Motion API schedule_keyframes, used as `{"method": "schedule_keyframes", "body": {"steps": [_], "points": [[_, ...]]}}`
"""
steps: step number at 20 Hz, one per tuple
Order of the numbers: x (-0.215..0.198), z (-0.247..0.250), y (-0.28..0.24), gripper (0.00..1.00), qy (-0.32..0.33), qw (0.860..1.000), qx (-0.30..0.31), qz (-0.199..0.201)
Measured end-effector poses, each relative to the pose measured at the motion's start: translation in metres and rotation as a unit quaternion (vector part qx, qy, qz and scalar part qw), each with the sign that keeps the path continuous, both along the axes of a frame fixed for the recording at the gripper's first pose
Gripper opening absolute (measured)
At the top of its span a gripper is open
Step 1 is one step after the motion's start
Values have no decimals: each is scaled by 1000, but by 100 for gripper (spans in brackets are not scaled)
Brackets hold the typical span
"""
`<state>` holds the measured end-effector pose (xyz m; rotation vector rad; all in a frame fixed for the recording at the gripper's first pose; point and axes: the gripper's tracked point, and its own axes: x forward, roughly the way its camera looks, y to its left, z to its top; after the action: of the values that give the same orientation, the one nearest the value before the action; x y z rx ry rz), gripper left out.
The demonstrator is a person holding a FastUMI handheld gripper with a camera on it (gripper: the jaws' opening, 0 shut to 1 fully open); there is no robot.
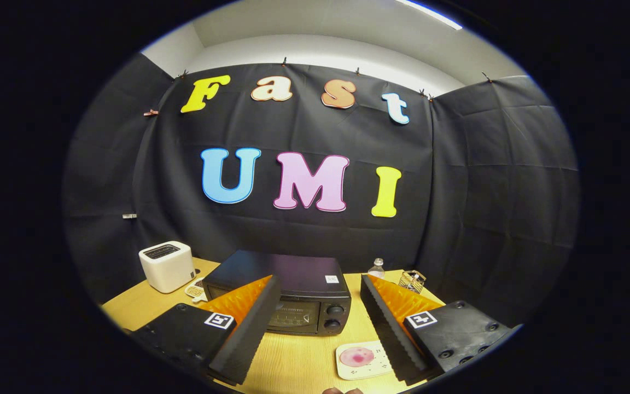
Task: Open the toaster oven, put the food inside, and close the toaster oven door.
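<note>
Gripper view: we hold the gripper (pixel 315 323) released, fingers spread wide; the closed toaster oven (pixel 287 295) sits straight ahead between them, door facing us.

Toaster oven (pixel 293 295) sits beyond the spread fingers (pixel 249 323); food plate (pixel 361 359) between them, toaster (pixel 167 266) left.
</note>
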<state>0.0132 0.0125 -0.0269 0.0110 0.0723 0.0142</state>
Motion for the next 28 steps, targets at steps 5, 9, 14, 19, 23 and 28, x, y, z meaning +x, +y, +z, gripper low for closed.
{"method": "schedule_keyframes", "body": {"steps": [5,9,14,19,23,28], "points": [[36,-26,26,97,36,999,17,13],[68,-55,60,98,67,997,29,22],[101,-87,95,98,95,995,24,31],[121,-121,118,98,129,991,38,29],[128,-145,121,98,154,987,29,20],[128,-147,125,95,167,985,26,27]]}}
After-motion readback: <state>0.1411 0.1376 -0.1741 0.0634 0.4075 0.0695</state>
